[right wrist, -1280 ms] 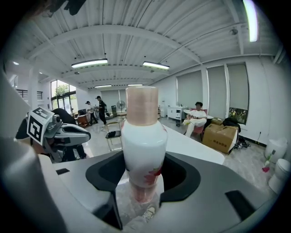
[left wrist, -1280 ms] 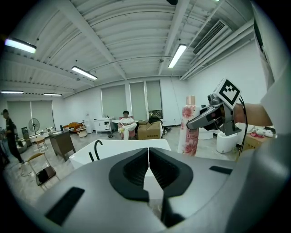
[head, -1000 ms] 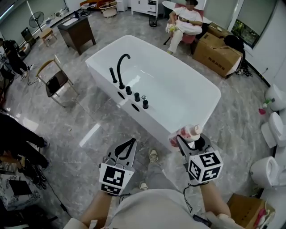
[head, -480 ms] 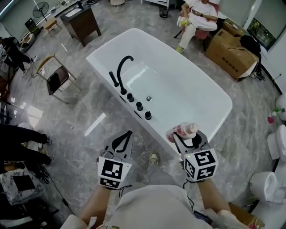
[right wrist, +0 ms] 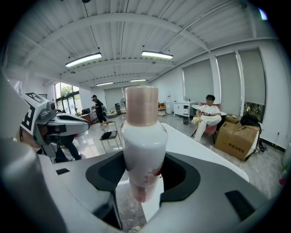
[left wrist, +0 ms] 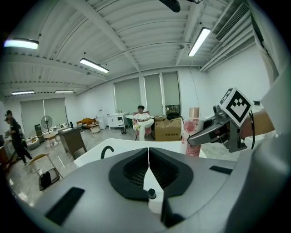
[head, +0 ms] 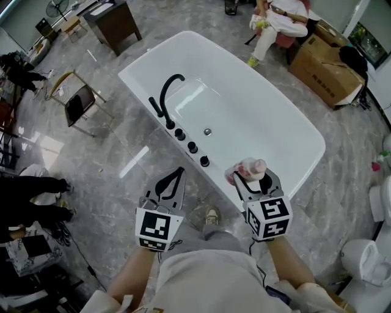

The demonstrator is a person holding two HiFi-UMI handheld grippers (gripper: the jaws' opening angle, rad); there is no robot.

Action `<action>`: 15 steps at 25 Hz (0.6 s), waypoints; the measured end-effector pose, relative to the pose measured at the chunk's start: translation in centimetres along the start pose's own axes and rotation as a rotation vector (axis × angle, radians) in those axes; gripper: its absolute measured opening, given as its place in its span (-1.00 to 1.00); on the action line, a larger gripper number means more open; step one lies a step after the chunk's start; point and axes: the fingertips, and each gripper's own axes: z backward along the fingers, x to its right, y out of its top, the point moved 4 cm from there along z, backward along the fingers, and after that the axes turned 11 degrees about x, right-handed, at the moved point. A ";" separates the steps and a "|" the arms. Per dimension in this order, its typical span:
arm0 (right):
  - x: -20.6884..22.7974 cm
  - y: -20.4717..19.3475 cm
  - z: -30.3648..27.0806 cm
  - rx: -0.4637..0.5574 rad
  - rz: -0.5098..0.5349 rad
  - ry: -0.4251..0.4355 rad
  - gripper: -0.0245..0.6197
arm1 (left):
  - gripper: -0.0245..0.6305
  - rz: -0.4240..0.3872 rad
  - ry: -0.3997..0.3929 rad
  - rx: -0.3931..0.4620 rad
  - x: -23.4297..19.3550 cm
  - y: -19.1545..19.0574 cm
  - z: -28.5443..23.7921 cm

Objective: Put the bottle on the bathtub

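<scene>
A white and pink bottle (head: 244, 169) with a tan cap is held in my right gripper (head: 252, 176), which is shut on its body. In the right gripper view the bottle (right wrist: 141, 145) stands upright between the jaws. It hangs over the near rim of the white bathtub (head: 293, 177), right of the black tap fittings (head: 190, 147). My left gripper (head: 173, 181) is shut and empty, over the floor just short of the tub's near side. From the left gripper view, the bottle (left wrist: 193, 134) shows at the right, with the closed jaws (left wrist: 148, 157) below it.
A black curved faucet (head: 166, 98) rises at the tub's left rim. A person in white sits on a chair (head: 276, 18) behind the tub, beside a cardboard box (head: 324, 64). A folding chair (head: 76, 101) and dark cabinet (head: 113, 21) stand left. Toilets (head: 360, 257) line the right.
The view has moved forward toward the tub. My right gripper has carried the bottle up and over the tub's near rim; the left gripper has kept its place beside it.
</scene>
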 end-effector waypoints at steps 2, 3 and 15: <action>0.3 -0.2 -0.9 -0.002 0.002 -0.014 -0.12 | -0.86 0.004 -0.015 -0.004 -0.3 -0.4 -0.8; 0.5 -0.4 -1.3 -0.005 0.005 -0.023 -0.12 | -0.86 0.011 -0.021 -0.006 -0.4 -0.6 -1.1; -0.8 -4.8 -6.4 -0.001 0.084 -0.105 -0.12 | -0.86 0.076 -0.137 -0.093 -4.0 -7.6 -4.5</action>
